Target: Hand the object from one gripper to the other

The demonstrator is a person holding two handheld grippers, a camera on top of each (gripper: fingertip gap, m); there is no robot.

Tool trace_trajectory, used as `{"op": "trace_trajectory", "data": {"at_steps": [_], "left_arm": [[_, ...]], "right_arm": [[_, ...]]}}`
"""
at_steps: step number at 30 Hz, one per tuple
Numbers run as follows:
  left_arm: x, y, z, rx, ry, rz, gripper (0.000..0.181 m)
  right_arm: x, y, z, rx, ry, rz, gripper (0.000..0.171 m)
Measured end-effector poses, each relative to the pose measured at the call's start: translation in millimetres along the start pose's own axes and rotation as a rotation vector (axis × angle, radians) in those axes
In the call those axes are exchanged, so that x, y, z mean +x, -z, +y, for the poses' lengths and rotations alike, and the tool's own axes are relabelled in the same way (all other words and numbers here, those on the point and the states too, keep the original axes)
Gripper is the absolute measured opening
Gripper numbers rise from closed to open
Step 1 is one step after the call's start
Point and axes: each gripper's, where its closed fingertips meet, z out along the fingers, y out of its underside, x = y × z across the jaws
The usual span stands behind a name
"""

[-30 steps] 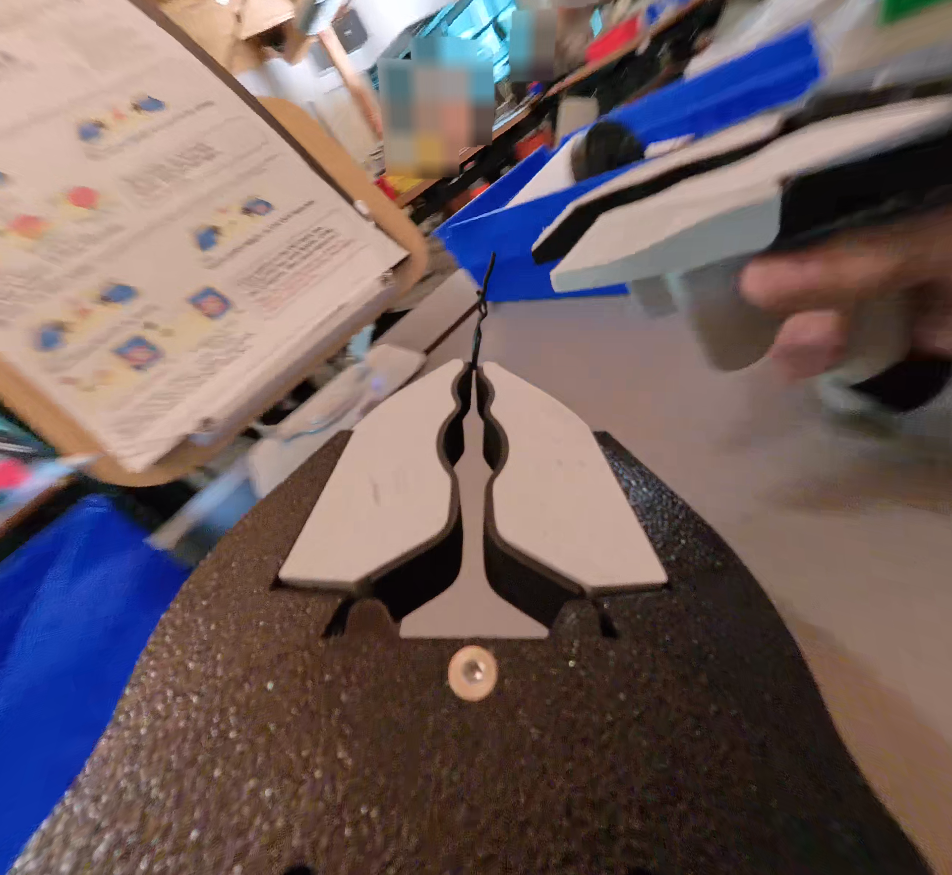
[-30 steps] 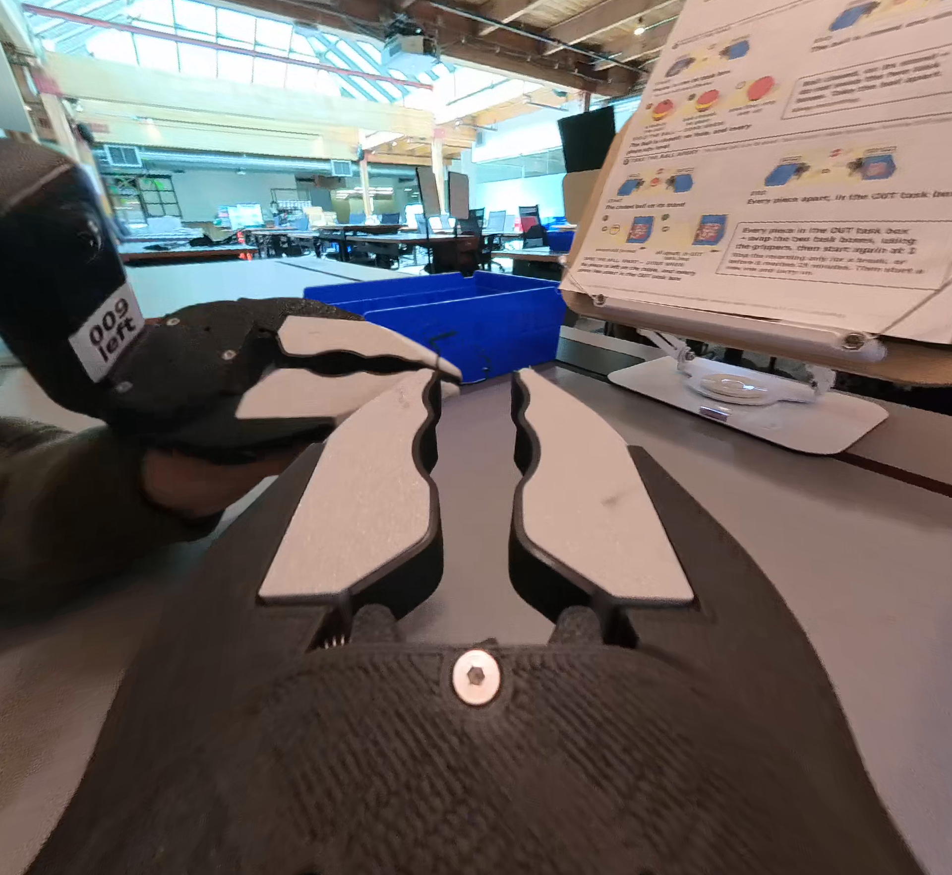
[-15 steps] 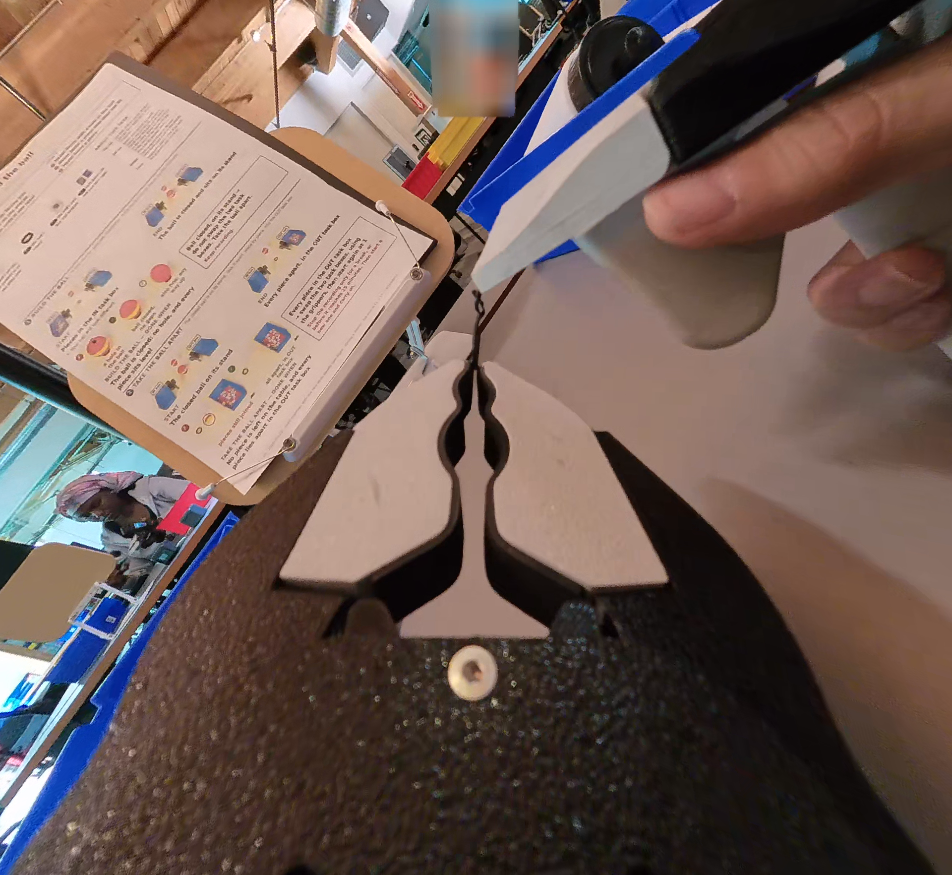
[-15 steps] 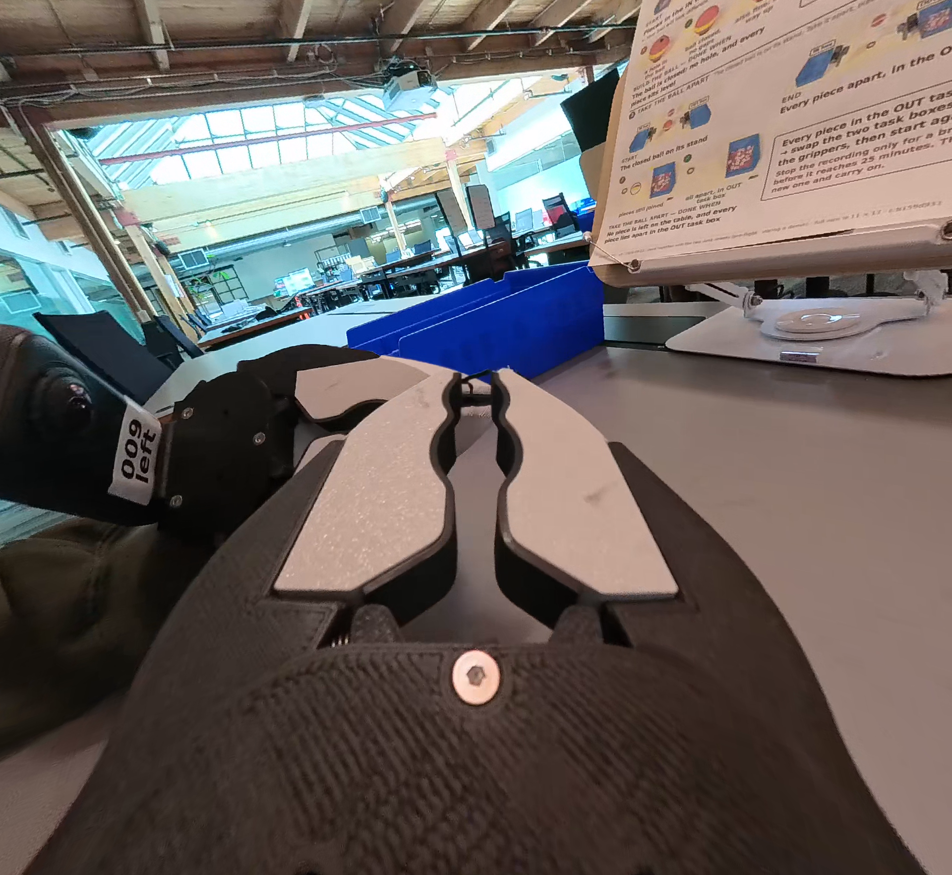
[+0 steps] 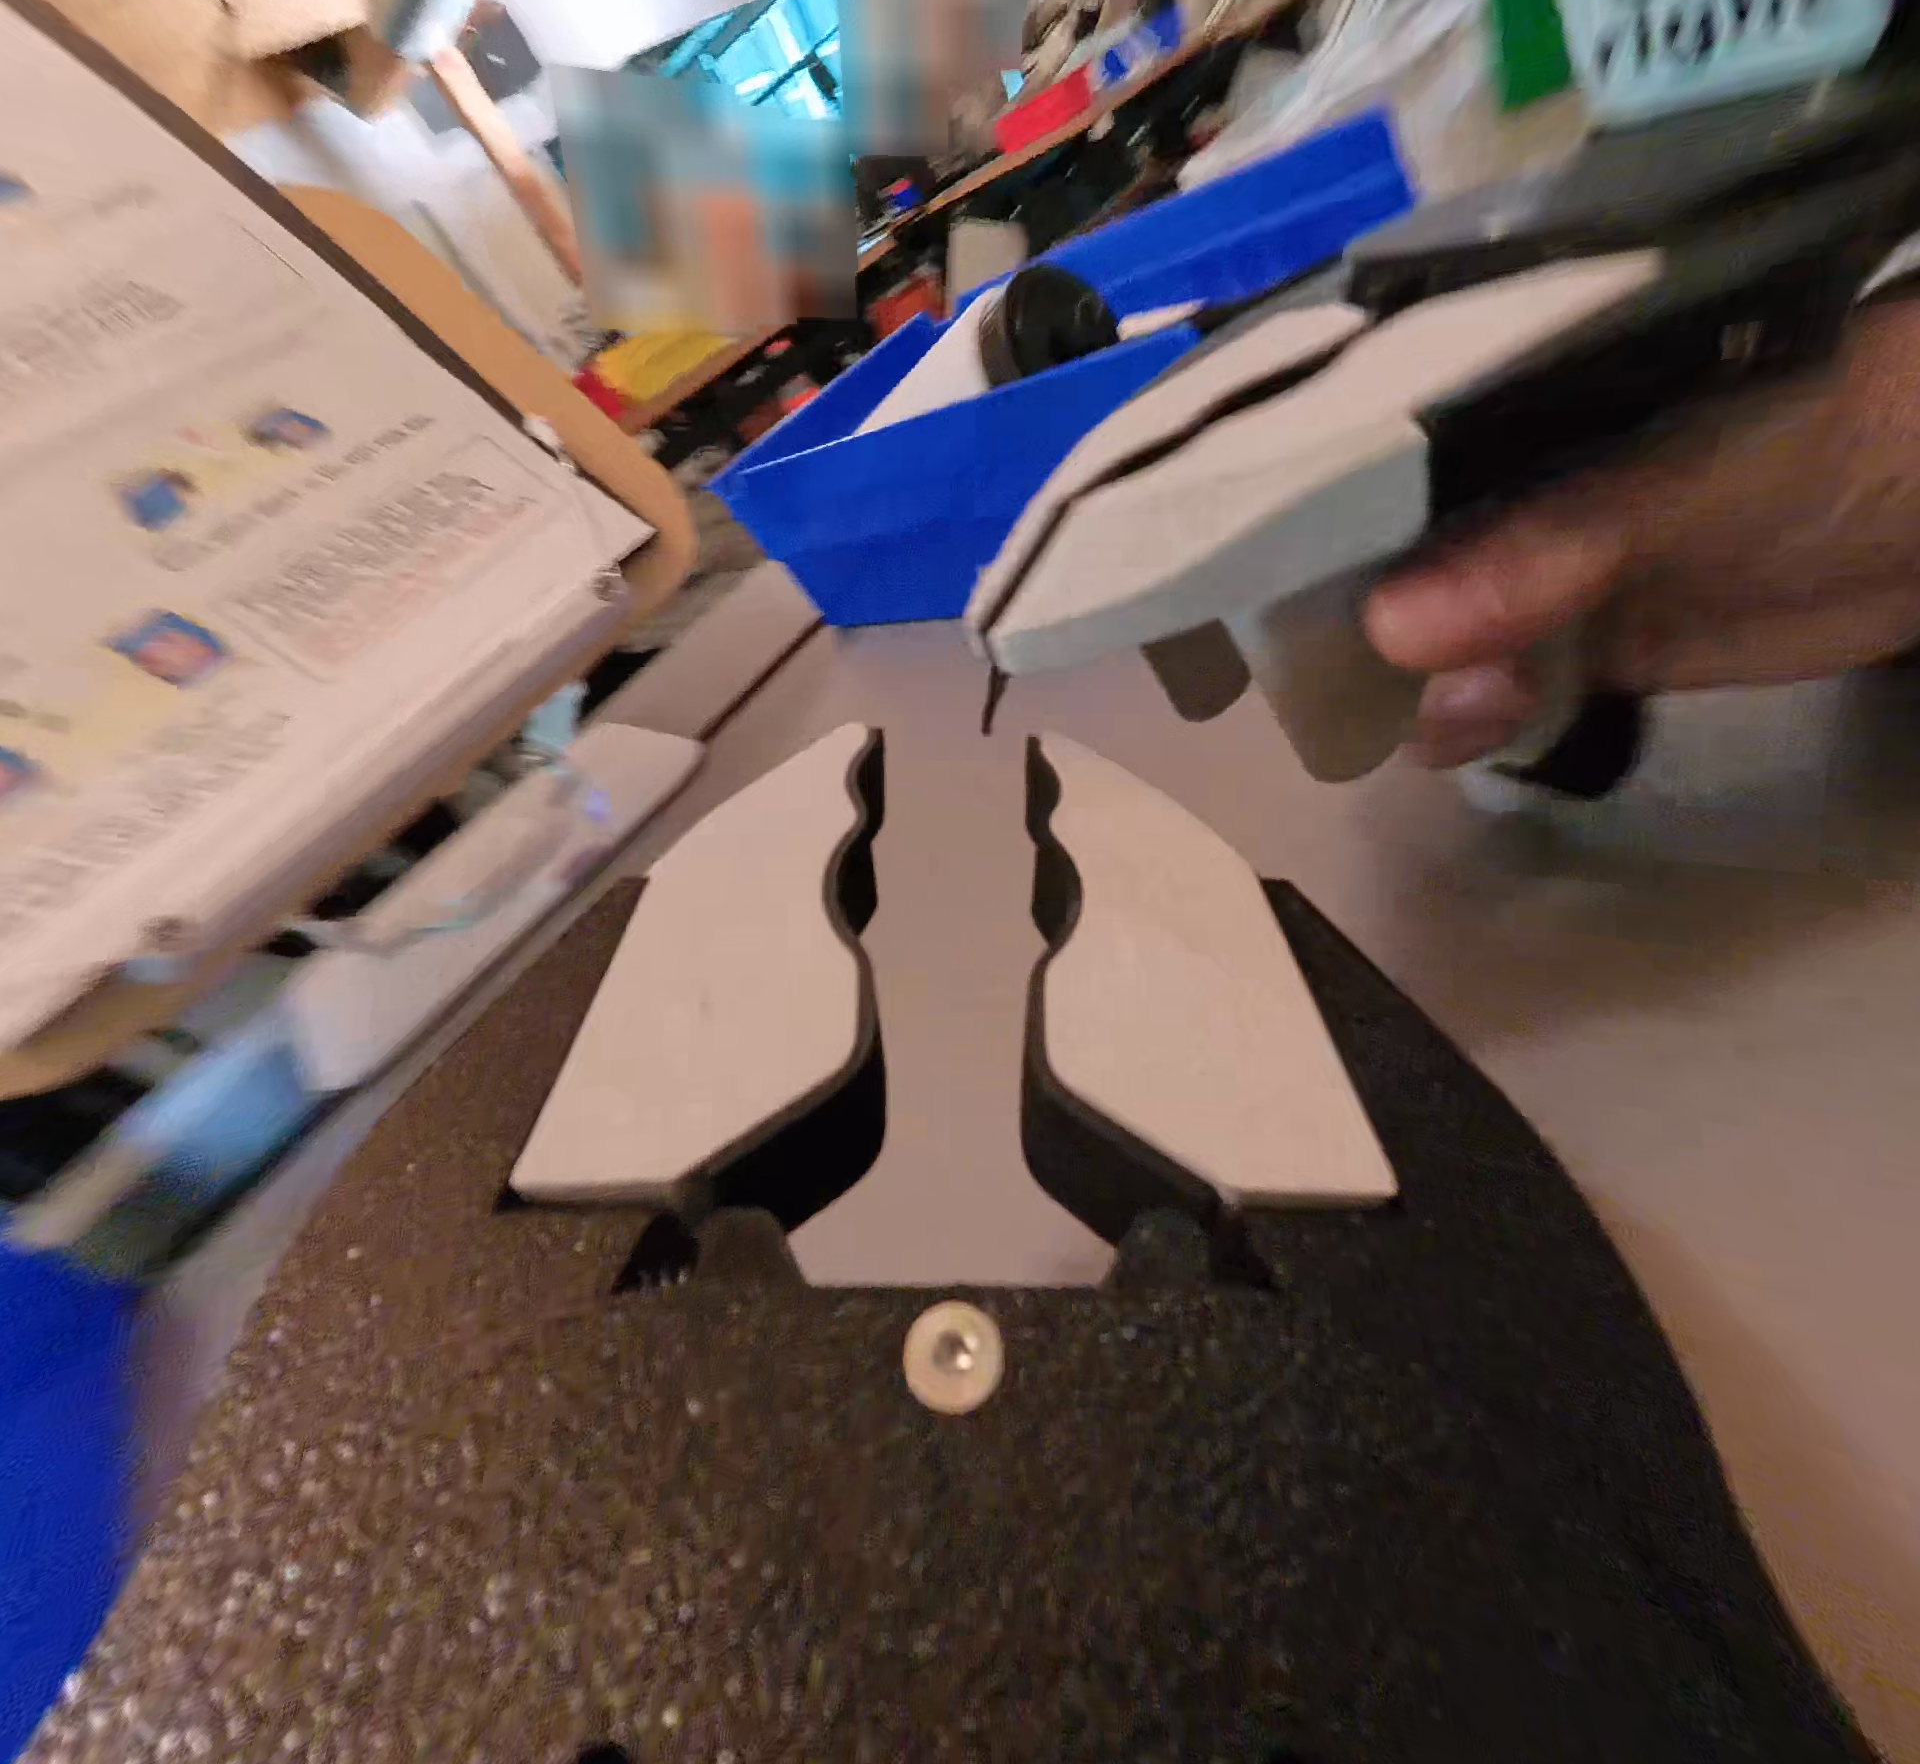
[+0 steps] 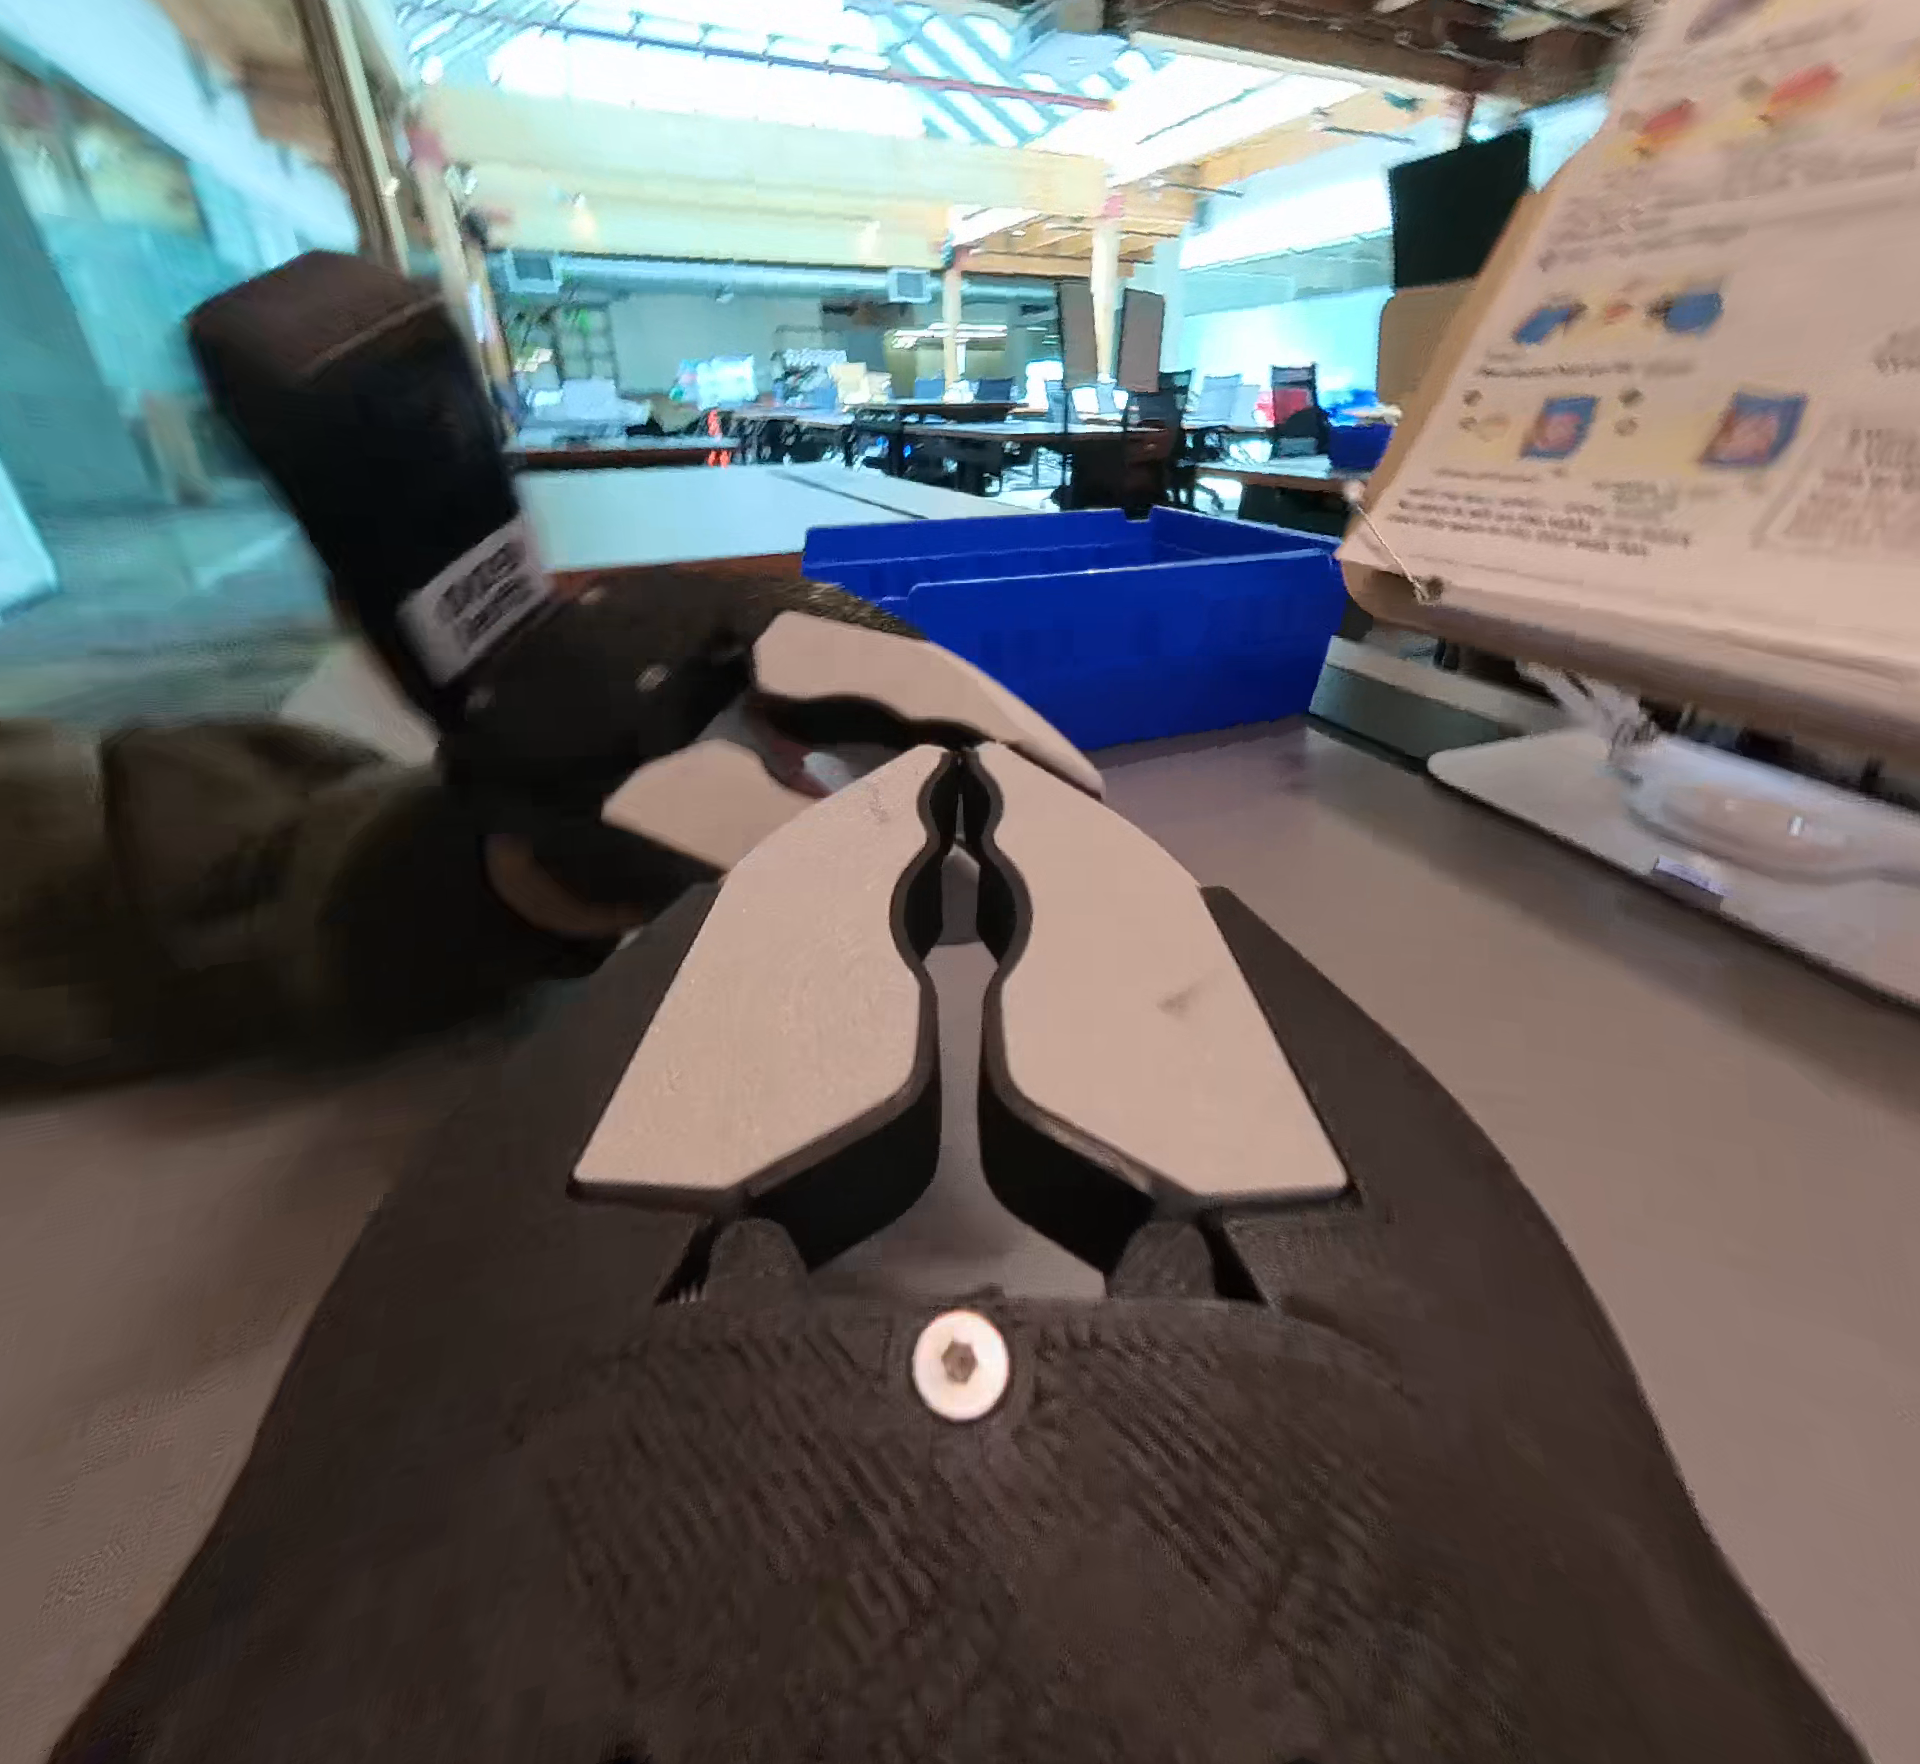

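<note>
The left gripper (image 5: 954,748) is seen with jaws parted and empty. Just beyond it, a thin dark wire (image 5: 990,701) is pinched at the tips of the closed right gripper (image 5: 987,628), in front of the blue bin (image 5: 914,509). A slip is possible, so little being gripped. The wire's length is blurred; from the right wrist view it cannot be made out.

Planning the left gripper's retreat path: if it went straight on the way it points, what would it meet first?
Probably the right gripper's closed grey fingertips and the thin dark wire hanging from them, just beyond the open left gripper. Farther on sits the blue plastic bin; depth is unclear.
</note>
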Motion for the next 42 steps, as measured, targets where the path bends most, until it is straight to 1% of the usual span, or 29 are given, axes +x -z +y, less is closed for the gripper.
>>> {"op": "trace_trajectory", "data": {"at_steps": [2,4,8,10,12,13,16,18,19,22,26,29,33,37,39,40,42], "left_arm": [[-0.3,4.2,-4.0,0.050,0.205,0.116,0.030],[-6.3,10.4,-5.9,0.091,0.358,0.191,0.031],[-14.7,19.9,-12.4,0.190,0.515,0.255,0.029],[-11.1,23.2,-20.8,0.235,0.590,0.323,0.029],[-1.5,27.1,-29.7,0.257,0.708,0.454,0.027],[4.5,27.6,-30.1,0.234,0.779,0.526,0.027],[34.0,42.0,-34.6,0.164,0.945,0.852,0.028],[48.4,54.3,-38.0,0.132,0.997,1.023,0.028],[53.2,59.2,-39.9,0.128,1.006,1.075,0.028],[66.9,69.3,-42.4,0.103,0.980,1.175,0.027],[80.1,79.9,-44.5,0.097,0.932,1.273,0.012],[80.7,82.0,-46.1,0.123,0.903,1.277,0.001],[70.7,79.8,-47.0,0.166,0.917,1.233,0.002],[60.5,72.3,-45.5,0.196,0.926,1.152,0.001],[52.8,64.9,-44.0,0.221,0.903,1.066,0.001],[47.1,59.7,-42.0,0.231,0.888,1.002,0.001],[31.0,47.5,-36.7,0.253,0.844,0.835,0.000]], "right_arm": [[-8.0,5.2,-0.4,-0.019,0.098,-0.064,0.000],[-14.2,9.7,-2.5,-0.019,0.125,-0.119,0.000],[-25.7,17.0,-12.0,0.032,0.106,-0.224,0.000],[-35.6,21.1,-16.0,0.064,0.135,-0.287,0.000],[-52.3,26.1,-18.3,0.087,0.150,-0.393,0.000],[-60.8,28.3,-17.9,0.089,0.165,-0.442,0.000],[-80.8,32.6,-12.0,0.062,0.208,-0.553,0.000],[-89.1,35.0,-9.7,0.053,0.194,-0.610,0.000],[-93.2,36.6,-9.2,0.052,0.172,-0.642,0.000],[-103.3,40.8,-11.0,0.064,0.108,-0.721,0.000],[-110.5,41.9,-6.9,0.040,0.076,-0.771,0.000],[-112.8,42.7,-7.2,0.036,0.054,-0.791,0.000],[-104.6,40.5,-9.0,0.037,0.042,-0.747,0.000],[-93.4,36.3,-8.5,0.029,0.031,-0.681,0.000],[-84.2,32.5,-8.0,0.025,0.008,-0.623,0.000],[-75.9,29.0,-8.3,0.029,-0.003,-0.566,0.003],[-49.1,19.5,-7.8,0.030,-0.038,-0.390,0.021]]}}
